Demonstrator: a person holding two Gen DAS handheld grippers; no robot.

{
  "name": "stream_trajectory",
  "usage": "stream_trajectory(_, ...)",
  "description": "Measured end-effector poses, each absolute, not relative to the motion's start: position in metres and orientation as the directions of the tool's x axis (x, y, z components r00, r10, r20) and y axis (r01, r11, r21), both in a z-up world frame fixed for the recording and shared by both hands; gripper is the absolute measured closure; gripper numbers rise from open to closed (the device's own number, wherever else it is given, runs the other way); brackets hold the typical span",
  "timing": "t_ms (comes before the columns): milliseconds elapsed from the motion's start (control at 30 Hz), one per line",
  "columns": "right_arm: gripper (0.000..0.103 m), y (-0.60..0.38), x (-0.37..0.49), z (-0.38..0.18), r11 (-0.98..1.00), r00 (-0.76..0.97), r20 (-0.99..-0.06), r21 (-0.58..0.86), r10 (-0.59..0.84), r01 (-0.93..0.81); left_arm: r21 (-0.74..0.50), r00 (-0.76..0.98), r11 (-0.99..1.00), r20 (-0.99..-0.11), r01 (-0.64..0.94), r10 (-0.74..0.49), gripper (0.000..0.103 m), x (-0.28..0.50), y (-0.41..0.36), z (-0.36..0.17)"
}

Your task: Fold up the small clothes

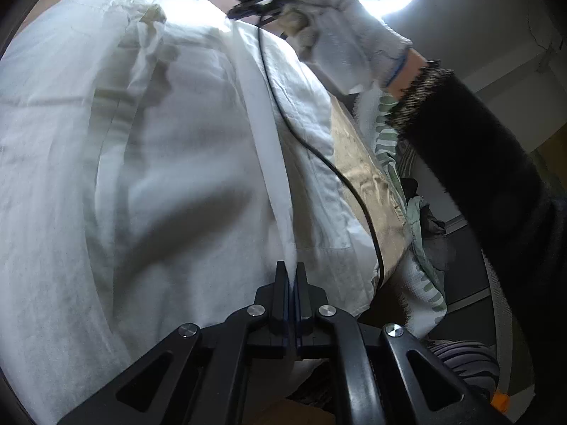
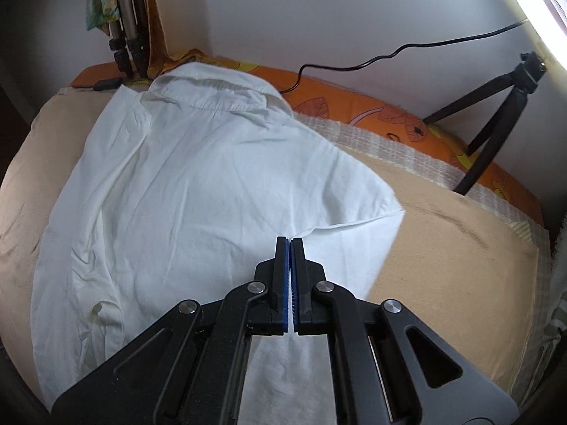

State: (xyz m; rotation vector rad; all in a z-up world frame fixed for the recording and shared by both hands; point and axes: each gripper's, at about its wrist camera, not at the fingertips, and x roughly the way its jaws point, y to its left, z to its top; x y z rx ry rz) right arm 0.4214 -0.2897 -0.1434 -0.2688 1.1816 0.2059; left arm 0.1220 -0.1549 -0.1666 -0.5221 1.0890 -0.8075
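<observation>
White shirt [image 2: 198, 184]: soft, light (creases easily). Left hand-held gripper [image 1: 291, 276] clamps its edge; right hand-held gripper [image 2: 290, 248] closed, seemingly pinching hem.

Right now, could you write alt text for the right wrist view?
A white collared shirt lies spread on a beige bed cover, with the right gripper, jaws shut, pinching its near edge. A small black tripod stands at the back right by the wall.

A bed [image 2: 443, 248] covered by a beige sheet carries the things. A white shirt [image 2: 198, 184] lies spread on it, collar toward the wall. At the far edge an orange leaf-patterned cloth [image 2: 389, 120] lies, with a small black tripod [image 2: 496, 113] standing there.
</observation>
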Motion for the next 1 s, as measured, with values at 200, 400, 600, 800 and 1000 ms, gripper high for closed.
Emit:
stream_trajectory(200,0.082,-0.309,0.403,-0.122,0.968,0.360,-0.926,0.021,0.113,-0.251,-0.698,0.230,0.631,-0.589,0.337,-0.775,0.102,0.118,-0.159,-0.160)
stream_trajectory(400,0.078,-0.358,0.331,-0.041,0.970,0.445,-0.876,0.096,0.188,-0.222,-0.657,0.246,0.651,-0.607,0.380,-0.756,0.089,0.107,-0.158,-0.148)
stream_trajectory(600,0.078,-0.407,0.205,0.005,0.960,0.473,-0.837,0.212,0.275,-0.183,-0.673,0.247,0.656,-0.609,0.342,-0.754,0.089,0.106,-0.154,-0.149)
stream_trajectory(800,0.078,-0.441,0.089,-0.007,0.964,0.460,-0.847,0.236,0.264,-0.119,-0.571,0.339,0.727,-0.645,0.381,-0.684,0.088,0.084,-0.146,-0.132)
stream_trajectory(1000,0.072,-0.499,0.028,-0.001,0.934,0.568,-0.766,0.357,0.302,-0.015,-0.477,0.387,0.737,-0.639,0.479,-0.665,0.065,0.062,-0.161,-0.108)
